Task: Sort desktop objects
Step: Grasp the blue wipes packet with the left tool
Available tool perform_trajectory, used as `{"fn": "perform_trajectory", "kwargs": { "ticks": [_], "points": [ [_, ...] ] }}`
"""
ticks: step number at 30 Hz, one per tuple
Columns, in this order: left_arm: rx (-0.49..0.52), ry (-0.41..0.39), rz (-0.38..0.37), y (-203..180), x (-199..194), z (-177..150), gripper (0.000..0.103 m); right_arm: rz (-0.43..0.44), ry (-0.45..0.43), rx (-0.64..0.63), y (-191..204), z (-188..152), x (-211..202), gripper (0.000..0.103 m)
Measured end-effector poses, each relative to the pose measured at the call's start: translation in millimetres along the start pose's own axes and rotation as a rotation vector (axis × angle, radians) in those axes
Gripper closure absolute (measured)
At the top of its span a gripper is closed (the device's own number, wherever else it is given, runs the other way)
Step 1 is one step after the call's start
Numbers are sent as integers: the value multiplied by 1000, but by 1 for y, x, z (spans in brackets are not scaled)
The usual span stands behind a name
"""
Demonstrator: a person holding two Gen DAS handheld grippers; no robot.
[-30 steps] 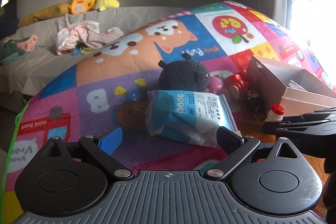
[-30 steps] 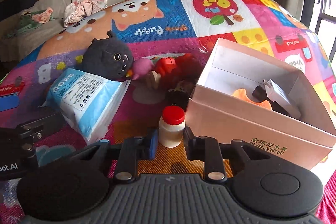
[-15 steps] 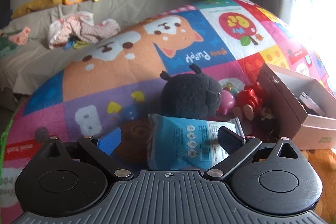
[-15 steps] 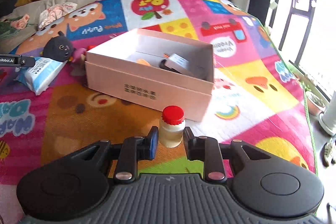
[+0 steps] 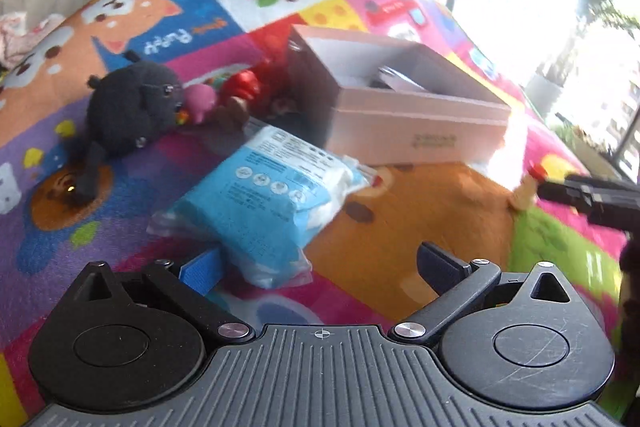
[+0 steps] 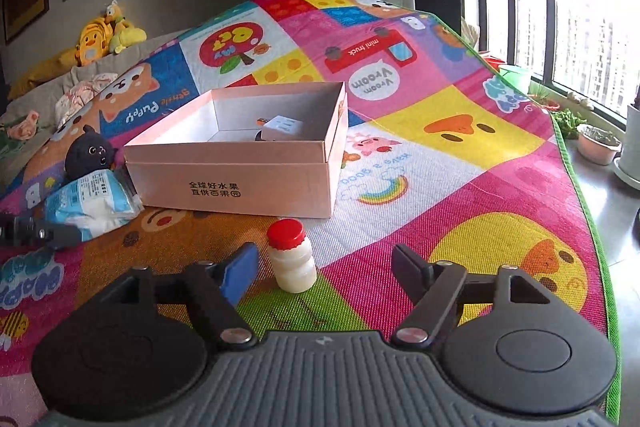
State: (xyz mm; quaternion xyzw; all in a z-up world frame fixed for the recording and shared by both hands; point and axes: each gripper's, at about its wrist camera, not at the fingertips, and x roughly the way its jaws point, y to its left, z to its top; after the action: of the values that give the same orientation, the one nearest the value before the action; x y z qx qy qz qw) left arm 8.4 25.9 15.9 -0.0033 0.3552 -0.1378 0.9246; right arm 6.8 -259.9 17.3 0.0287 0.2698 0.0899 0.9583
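Note:
A small white bottle with a red cap (image 6: 291, 256) stands upright on the play mat, between the fingers of my open right gripper (image 6: 324, 267), nearer the left finger and touching neither. It shows blurred in the left wrist view (image 5: 527, 185). A pink cardboard box (image 6: 240, 171) sits behind it with a white item (image 6: 283, 128) inside. A blue tissue pack (image 5: 264, 187) lies just ahead of my open, empty left gripper (image 5: 316, 263). A black plush toy (image 5: 132, 107) lies left of the box.
Pink and red toys (image 5: 224, 95) lie between the plush and the box (image 5: 400, 115). The colourful mat (image 6: 460, 187) ends at a green edge on the right, with plant pots (image 6: 598, 143) by the window. A sofa with clothes and yellow plush toys (image 6: 104, 37) is at the back left.
My right gripper has opened and let go of the red-capped bottle, which now stands on the mat in front of the box. My left gripper has swung right, towards the tissue pack and box.

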Motion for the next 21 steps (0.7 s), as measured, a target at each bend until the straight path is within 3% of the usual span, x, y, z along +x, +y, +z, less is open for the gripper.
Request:
{"fn": "perform_trajectory", "kwargs": {
  "ticks": [3,7,12,17,21],
  "points": [
    [109,-19,10,-21,-11,-9,0,-10,-18,5,1,0,-3,17],
    [195,-110,136,-31,-32,-6,0,-22,-25,2,2,0,-3,13],
    [211,-175,102,-23,-55,3,0,-26,-29,-2,3,-1,-3,9],
    [145,-111,146,-16,-17,15,0,-31,-24,-3,4,-1,-2,7],
    [137,-52,246,-17,25,19,0,-42,-28,-3,4,-2,-2,6]
  ]
}}
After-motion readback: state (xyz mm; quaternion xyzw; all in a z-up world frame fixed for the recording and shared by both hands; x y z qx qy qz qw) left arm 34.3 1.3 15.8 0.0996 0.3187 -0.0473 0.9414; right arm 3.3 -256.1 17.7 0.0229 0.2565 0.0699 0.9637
